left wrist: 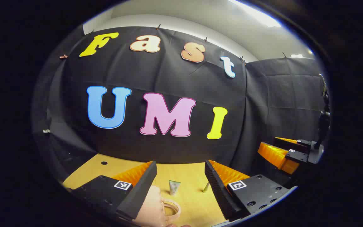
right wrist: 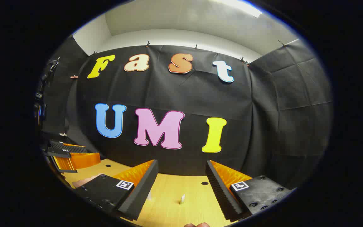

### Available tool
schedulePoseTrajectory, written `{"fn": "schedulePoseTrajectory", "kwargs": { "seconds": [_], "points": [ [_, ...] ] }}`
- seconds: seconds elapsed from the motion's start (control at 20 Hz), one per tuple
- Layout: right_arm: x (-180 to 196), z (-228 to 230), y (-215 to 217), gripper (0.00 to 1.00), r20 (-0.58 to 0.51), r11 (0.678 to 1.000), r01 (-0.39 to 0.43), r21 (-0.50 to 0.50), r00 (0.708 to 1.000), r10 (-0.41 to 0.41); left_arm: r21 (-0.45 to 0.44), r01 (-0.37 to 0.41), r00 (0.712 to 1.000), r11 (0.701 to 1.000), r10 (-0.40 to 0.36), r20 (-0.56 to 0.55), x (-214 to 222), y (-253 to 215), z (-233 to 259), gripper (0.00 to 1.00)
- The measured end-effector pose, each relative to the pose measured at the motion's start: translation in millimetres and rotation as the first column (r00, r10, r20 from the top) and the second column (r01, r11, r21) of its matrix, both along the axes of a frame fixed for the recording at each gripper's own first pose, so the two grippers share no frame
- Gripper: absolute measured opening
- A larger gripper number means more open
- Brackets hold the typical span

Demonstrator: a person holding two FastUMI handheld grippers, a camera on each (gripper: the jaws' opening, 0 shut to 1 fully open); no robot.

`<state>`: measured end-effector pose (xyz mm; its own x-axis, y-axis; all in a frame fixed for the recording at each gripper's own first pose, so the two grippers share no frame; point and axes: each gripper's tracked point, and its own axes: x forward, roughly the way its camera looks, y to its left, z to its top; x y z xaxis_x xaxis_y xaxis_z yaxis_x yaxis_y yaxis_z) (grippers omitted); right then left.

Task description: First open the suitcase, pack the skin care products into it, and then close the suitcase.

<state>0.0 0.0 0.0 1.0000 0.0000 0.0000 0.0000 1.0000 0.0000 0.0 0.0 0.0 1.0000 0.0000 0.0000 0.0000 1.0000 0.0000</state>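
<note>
The left claw (left wrist: 180, 186) has its fingers spread wide apart with nothing between them, held level and looking out over the table. Just past its tips, at about 12 o'clock, a small pale tube (left wrist: 174, 187) stands upright on the wood, and a thinner stick-like item (left wrist: 206, 187) stands near the right finger at roughly 1 o'clock. At 7 o'clock, right under the left finger, lies the pink suitcase (left wrist: 156, 209) with its looped handle; whether its lid is up or down cannot be told from here. The right claw (right wrist: 181, 186) is likewise spread wide and empty; a small white bottle (right wrist: 182, 199) stands ahead of it at 12 o'clock.

Judging by the products standing loose on the table, the packing has not begun, so the opening of the case looks to be the step in hand. It would go best with one claw steadying the body of the case while the other works the lid, keeping low and clear of the upright tube, which would tip easily.

The table (right wrist: 169, 214) is pale yellow wood with a few small dark holes. Black cloth walls close the booth, with a white ceiling and a strip light above.
</note>
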Motion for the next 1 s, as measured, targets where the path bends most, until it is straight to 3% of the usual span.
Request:
{"fn": "schedulePoseTrajectory", "kwargs": {
  "seconds": [0.2, 0.8, 1.0],
  "points": [
    [-2, 5, 3, 0.94, 0.011, 0.999, 0.004, -0.046, 1.000, -0.003, -0.013, 0.026, 1.000, 1.000, -0.026, -0.016, -2, -6, -2, 0.95],
    [7, 2, 26, 0.96, 0.000, 1.000, -0.012, -0.007, 1.000, 0.012, 0.011, 0.002, 0.999, 1.000, -0.002, -0.038, -17, 18, -9, 0.95],
    [8, -5, 27, 0.94, -0.015, 1.000, -0.014, 0.003, 1.000, 0.014, -0.064, 0.054, 0.984, 0.997, -0.064, -0.169, -8, 6, -55, 0.96]
  ]
}}
